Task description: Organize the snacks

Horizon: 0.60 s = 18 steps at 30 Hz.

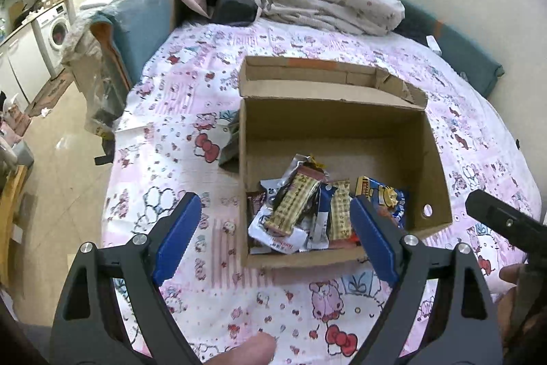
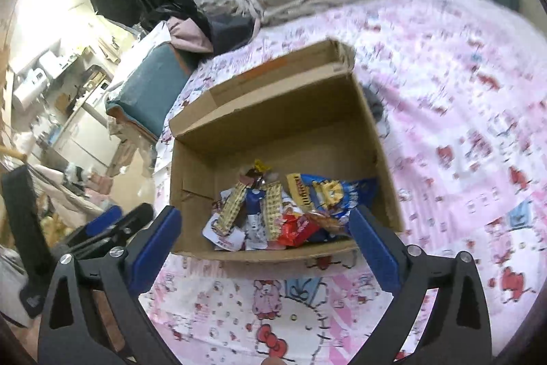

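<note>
Pink cartoon-print bedsheet (image 1: 191,112) carries an open cardboard box (image 1: 437,159) with snack packets (image 1: 297,204) piled at its near end; the left gripper (image 1: 275,228) hovers wide open, empty. From the right wrist, the right gripper (image 2: 265,235) gapes equally empty above the same box (image 2: 191,173) and snacks (image 2: 273,211).

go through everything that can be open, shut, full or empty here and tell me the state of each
cardboard box: open, flaps up, partly filled.
snack packets: piled loosely at the box's near end.
left gripper: open, holding nothing.
right gripper: open, holding nothing.
washing machine: door shut.
</note>
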### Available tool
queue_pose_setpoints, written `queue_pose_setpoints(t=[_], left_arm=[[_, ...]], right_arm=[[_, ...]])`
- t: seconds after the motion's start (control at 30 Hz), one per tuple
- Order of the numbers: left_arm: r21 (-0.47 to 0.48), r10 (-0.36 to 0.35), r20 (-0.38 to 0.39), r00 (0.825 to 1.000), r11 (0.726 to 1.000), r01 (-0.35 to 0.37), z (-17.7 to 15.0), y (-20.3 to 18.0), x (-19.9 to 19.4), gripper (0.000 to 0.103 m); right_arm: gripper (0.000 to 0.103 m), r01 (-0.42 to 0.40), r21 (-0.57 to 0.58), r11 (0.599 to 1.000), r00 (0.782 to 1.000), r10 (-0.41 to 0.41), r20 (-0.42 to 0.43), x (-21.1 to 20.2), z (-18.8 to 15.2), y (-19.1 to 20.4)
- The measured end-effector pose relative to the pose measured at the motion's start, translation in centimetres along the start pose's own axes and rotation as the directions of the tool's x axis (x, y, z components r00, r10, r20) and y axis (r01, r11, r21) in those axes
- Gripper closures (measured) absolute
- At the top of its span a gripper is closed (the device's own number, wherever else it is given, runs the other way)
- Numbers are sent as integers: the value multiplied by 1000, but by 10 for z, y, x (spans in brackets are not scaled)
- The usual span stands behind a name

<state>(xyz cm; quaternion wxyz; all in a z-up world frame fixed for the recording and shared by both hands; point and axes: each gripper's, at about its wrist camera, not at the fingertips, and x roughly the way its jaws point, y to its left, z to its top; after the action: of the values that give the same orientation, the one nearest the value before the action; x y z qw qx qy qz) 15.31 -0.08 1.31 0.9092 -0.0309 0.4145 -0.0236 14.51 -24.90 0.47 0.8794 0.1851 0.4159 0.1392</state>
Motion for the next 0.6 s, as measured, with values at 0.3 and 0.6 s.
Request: queue_pose_setpoints(t=[0.3, 0.6], left_arm=[[26, 15, 31, 999, 1000, -16, -24, 11, -38, 7], [12, 13, 85, 996, 1000, -14, -48, 16, -65, 0]], right_arm=[[2, 102, -130, 986, 991, -89, 99, -32, -25, 21], [0, 116, -161, 980, 989, -99, 110, -39, -51, 36]])
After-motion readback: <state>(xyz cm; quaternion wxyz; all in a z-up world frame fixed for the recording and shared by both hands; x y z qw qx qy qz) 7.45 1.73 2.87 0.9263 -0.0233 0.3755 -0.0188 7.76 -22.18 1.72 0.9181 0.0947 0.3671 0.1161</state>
